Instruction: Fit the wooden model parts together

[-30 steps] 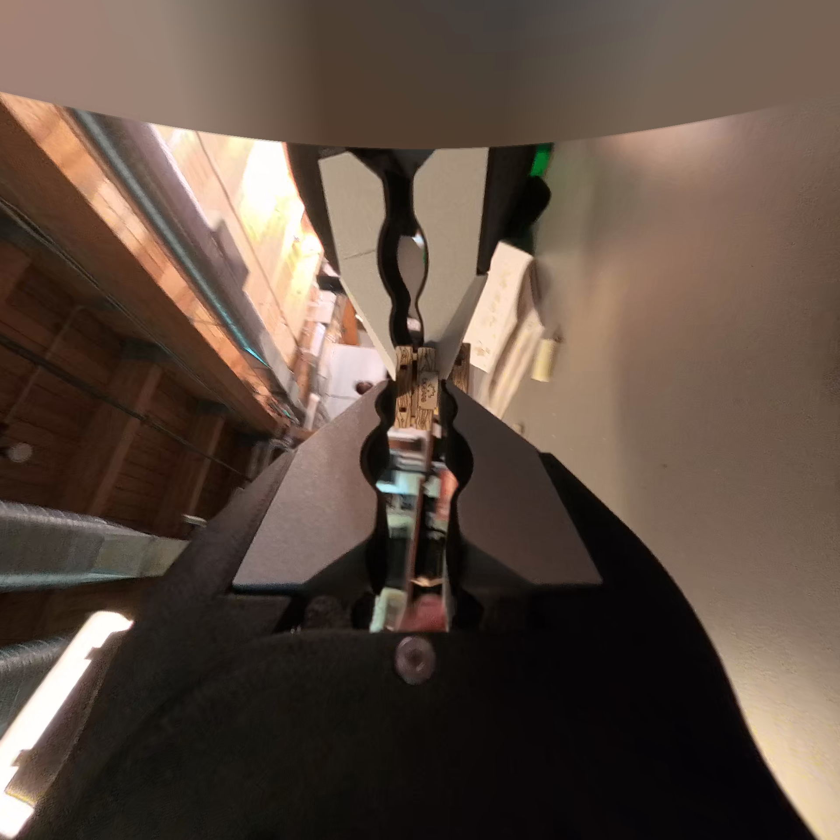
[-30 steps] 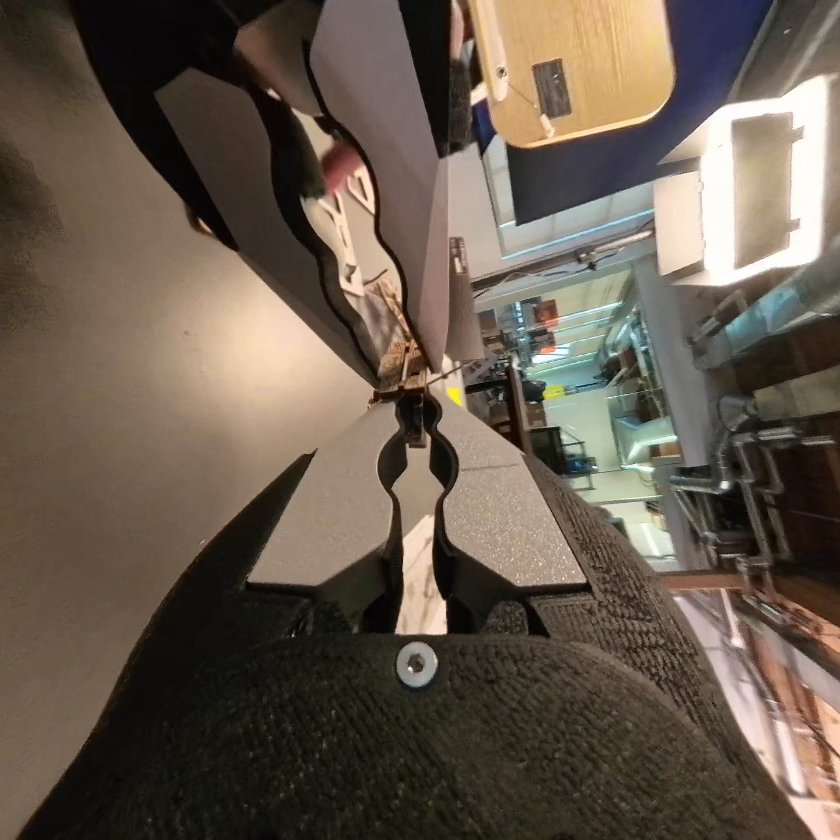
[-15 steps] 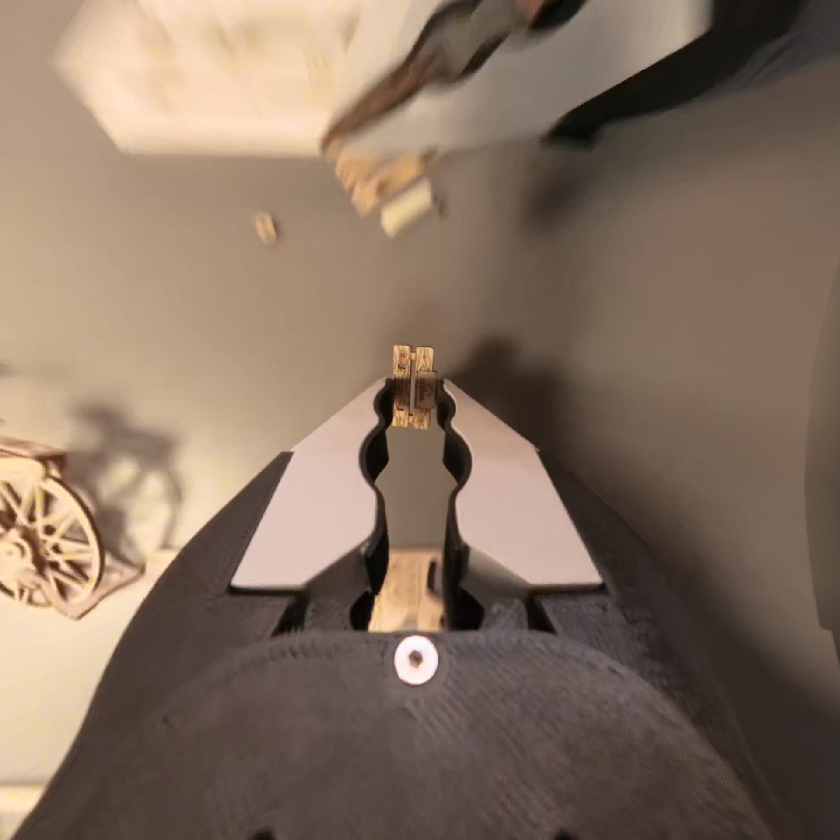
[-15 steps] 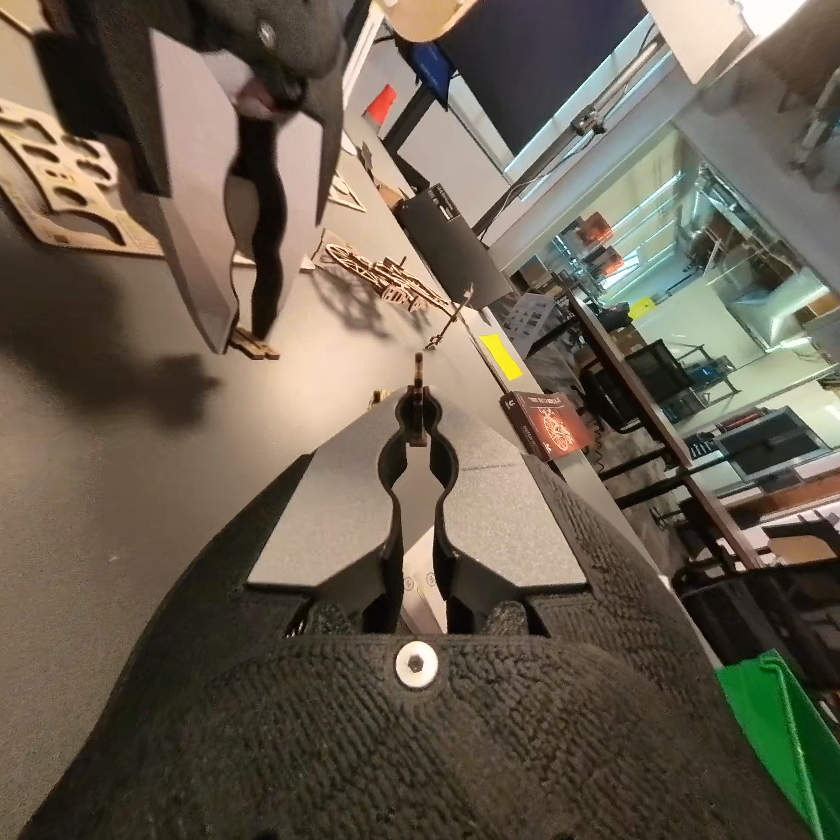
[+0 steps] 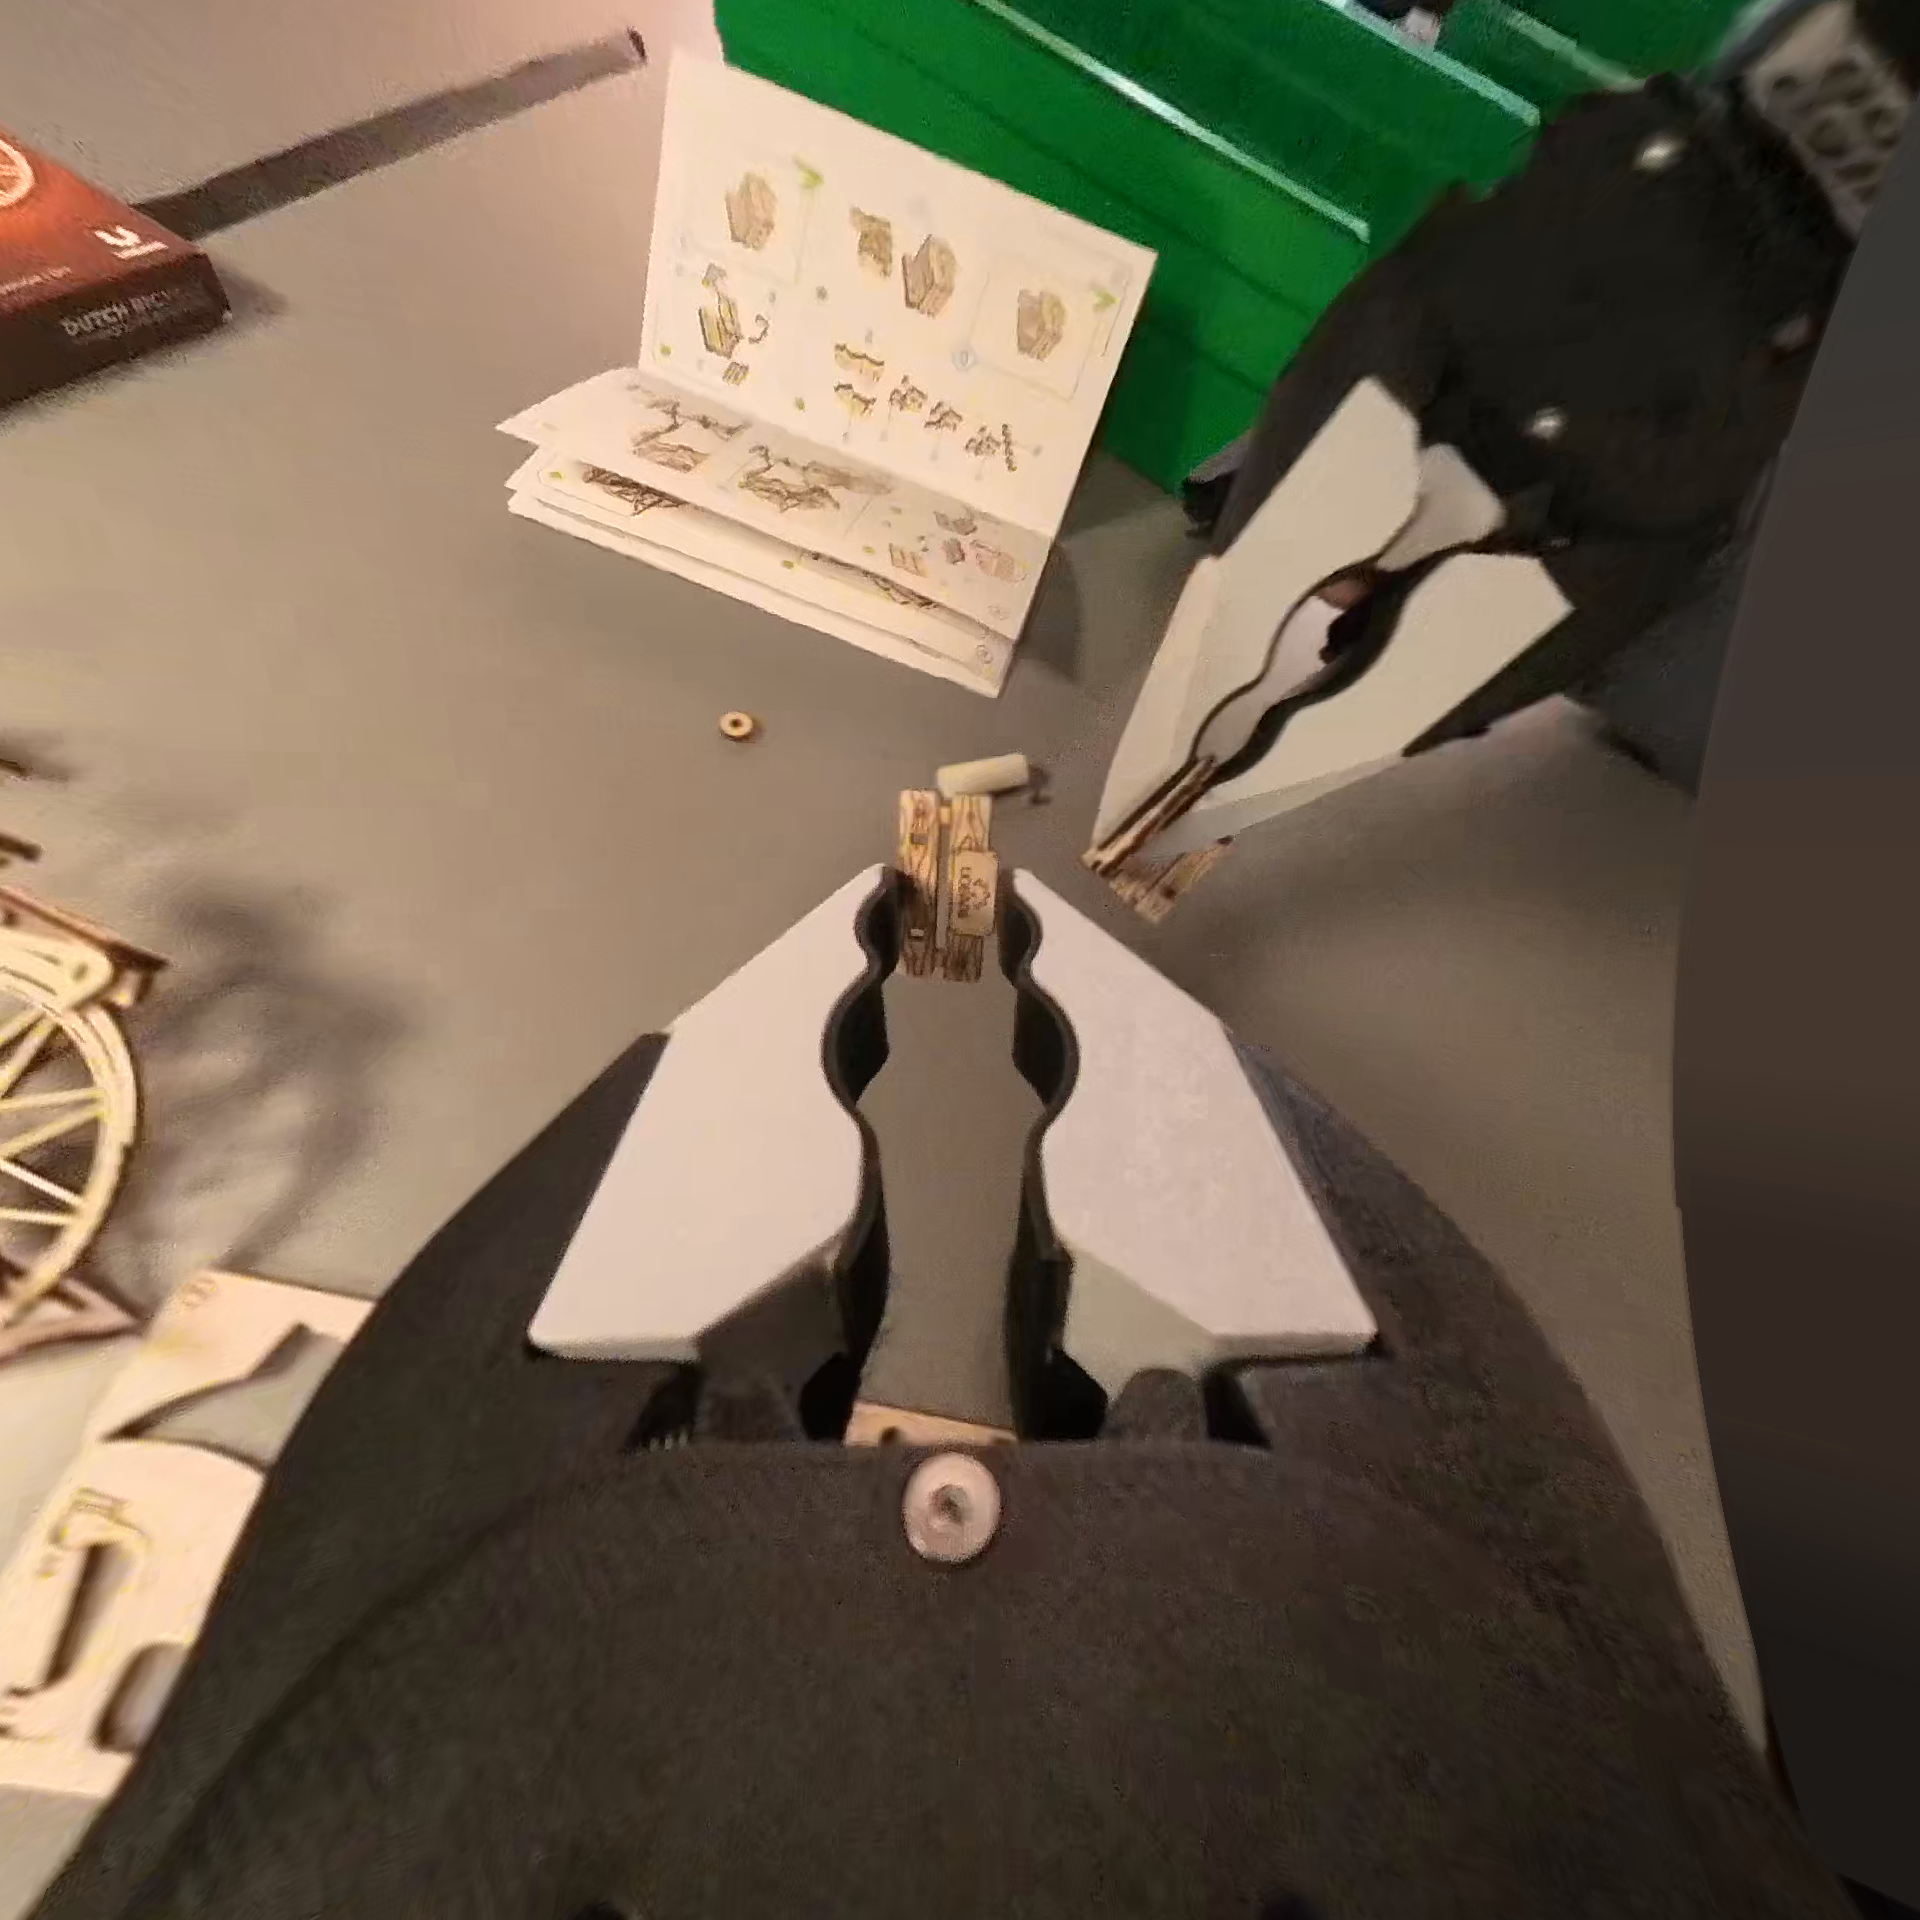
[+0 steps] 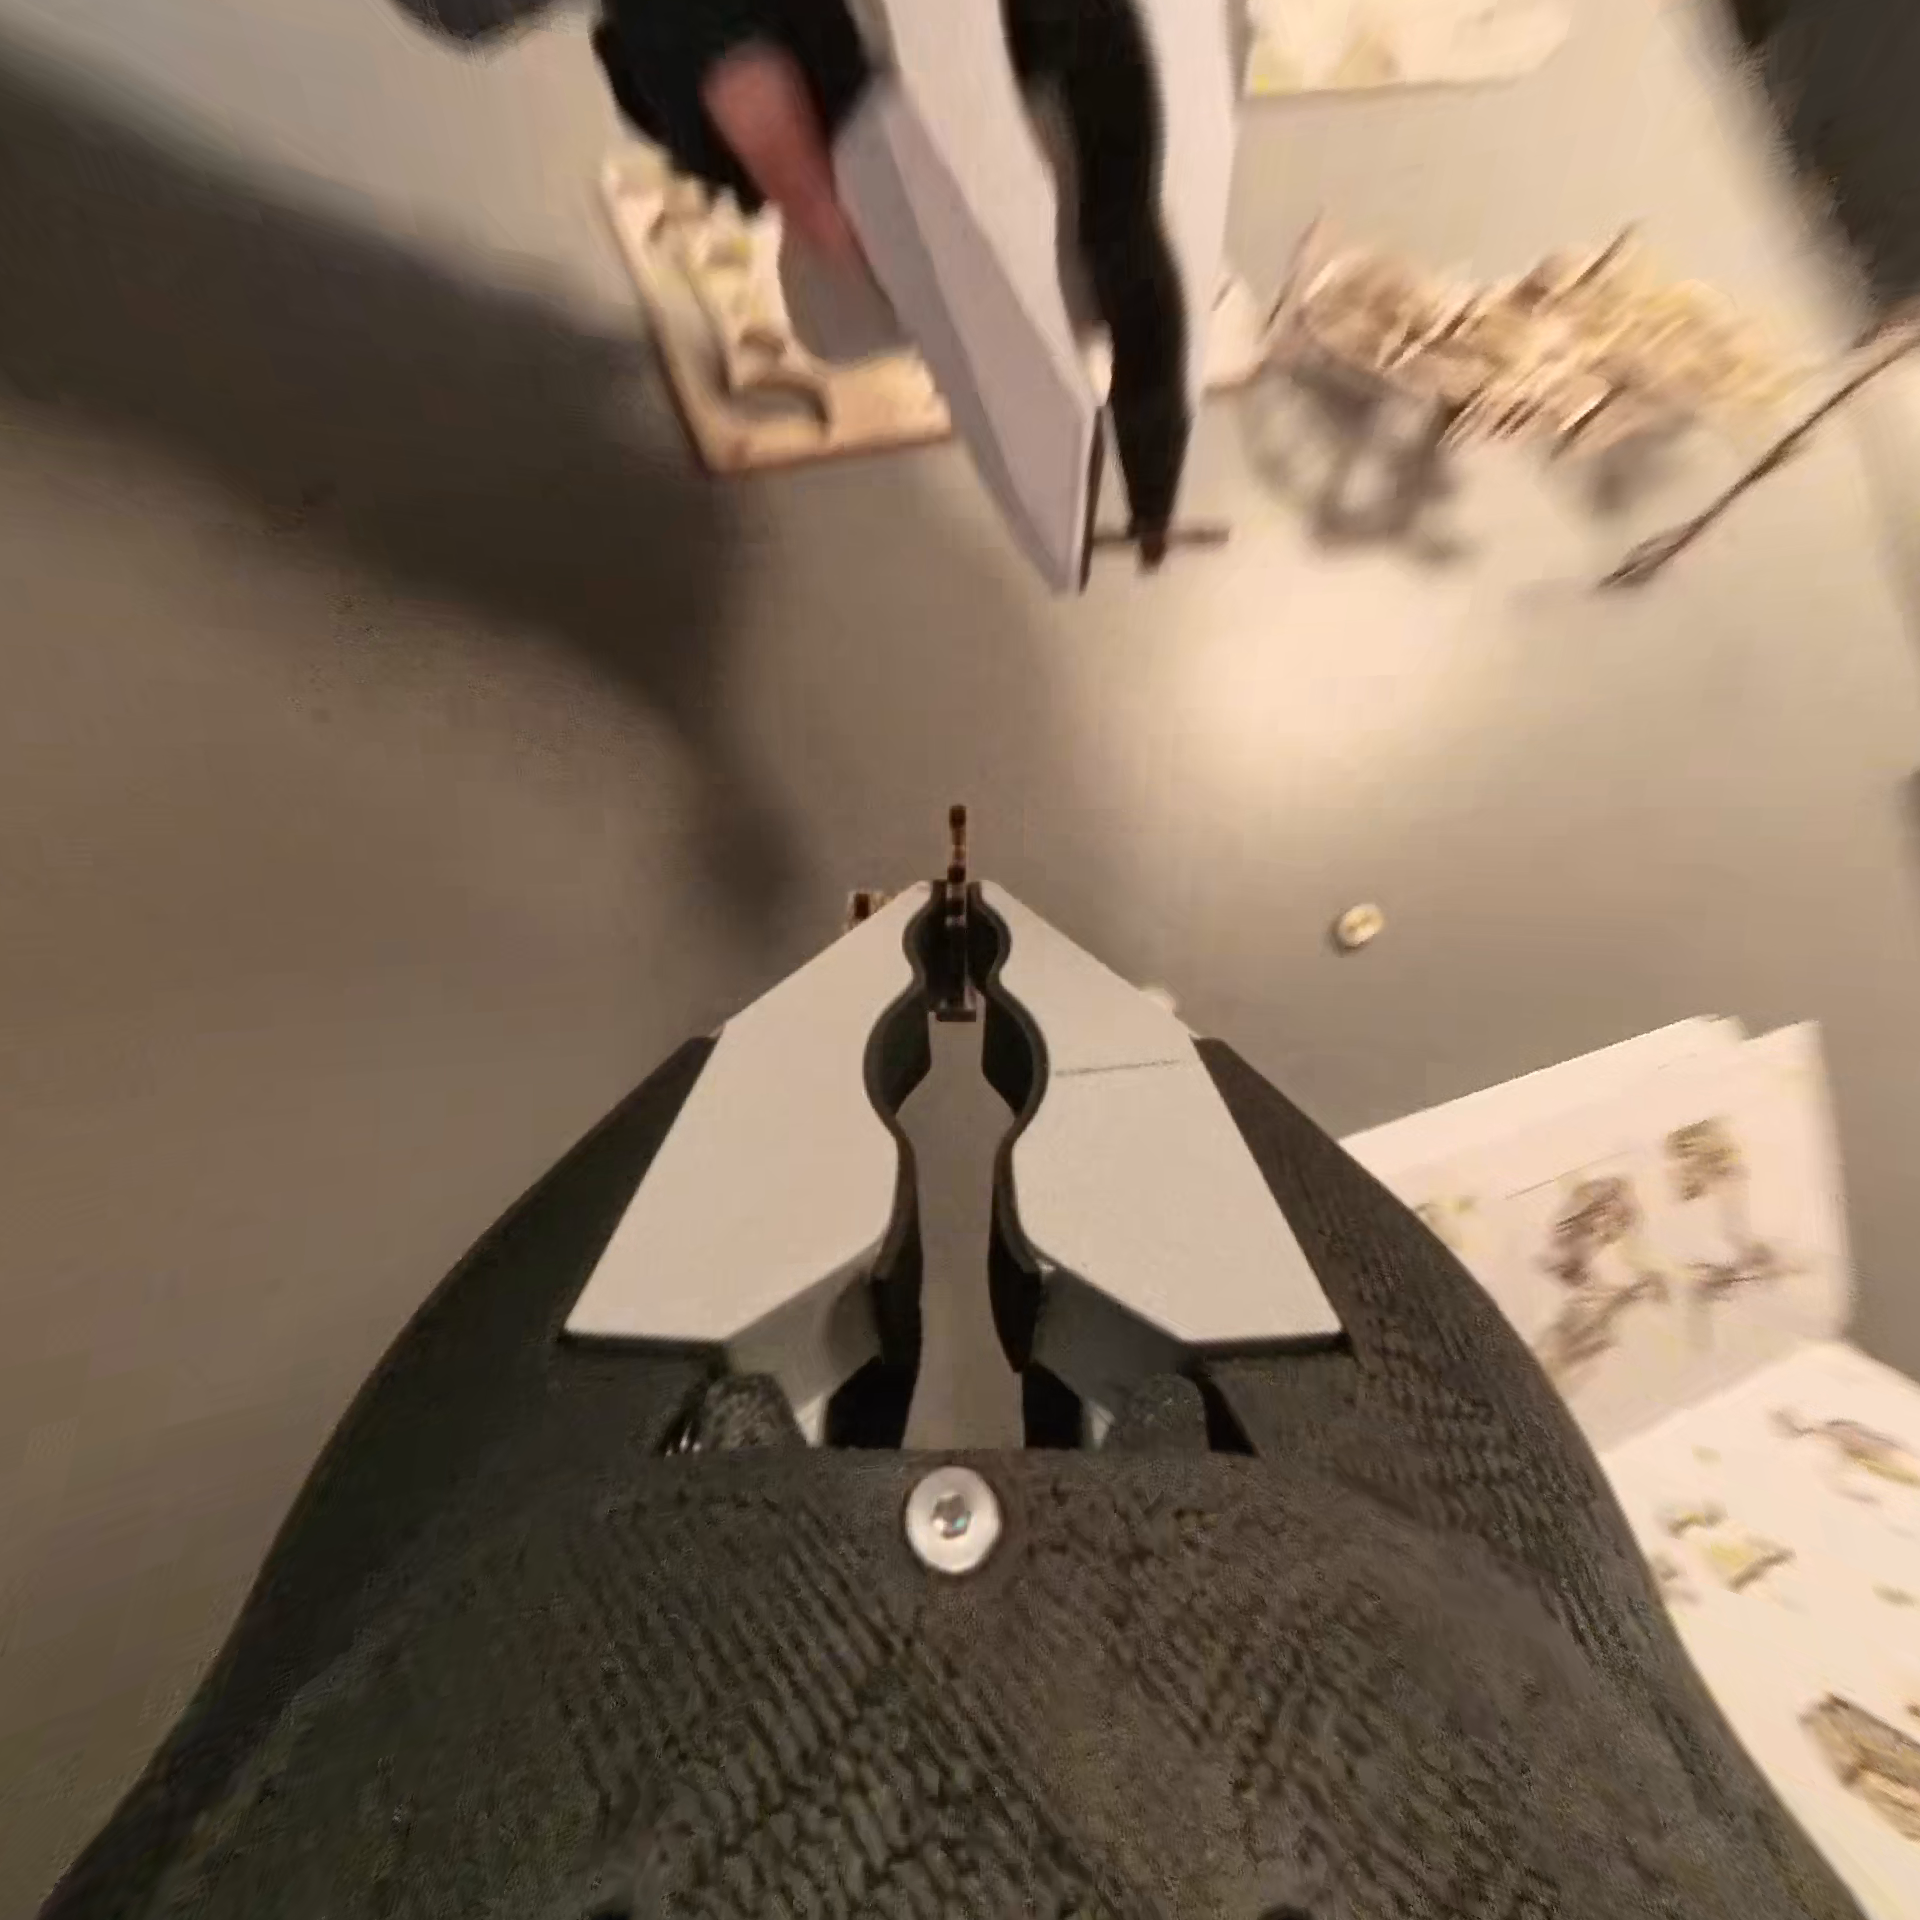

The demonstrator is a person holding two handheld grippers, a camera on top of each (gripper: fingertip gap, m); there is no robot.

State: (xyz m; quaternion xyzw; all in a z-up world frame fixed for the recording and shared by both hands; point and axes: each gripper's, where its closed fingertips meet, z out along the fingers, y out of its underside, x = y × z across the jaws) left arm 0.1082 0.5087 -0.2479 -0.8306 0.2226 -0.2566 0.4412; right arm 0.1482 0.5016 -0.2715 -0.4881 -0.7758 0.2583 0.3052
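Note:
My left gripper [image 5: 948, 883] is shut on a small wooden model part [image 5: 945, 894] made of stacked engraved plates, which sticks out past the tips above the grey table [image 5: 416, 727]. My right gripper [image 6: 958, 896] is shut on a thin flat wooden part [image 6: 957, 862], seen edge-on. In the left wrist view the right gripper [image 5: 1155, 854] hangs to the upper right, apart from the left part, with its flat part [image 5: 1153, 878] at the tips. In the blurred right wrist view the left gripper [image 6: 1107, 535] is at the top.
An open instruction booklet [image 5: 831, 416] lies ahead, green bins [image 5: 1143, 156] behind it. A small wooden ring [image 5: 739, 726] and a pale peg [image 5: 982, 774] lie on the table. A wooden bicycle model [image 5: 52, 1091], a punched-out wooden sheet [image 5: 156, 1455] and a brown box [image 5: 83, 270] are to the left. The left gripper's tips are roughly 6 cm from the right gripper's.
One second ago the two grippers met tip to tip with their parts together. They have since drawn apart and both tipped down toward the table, each still holding its part.

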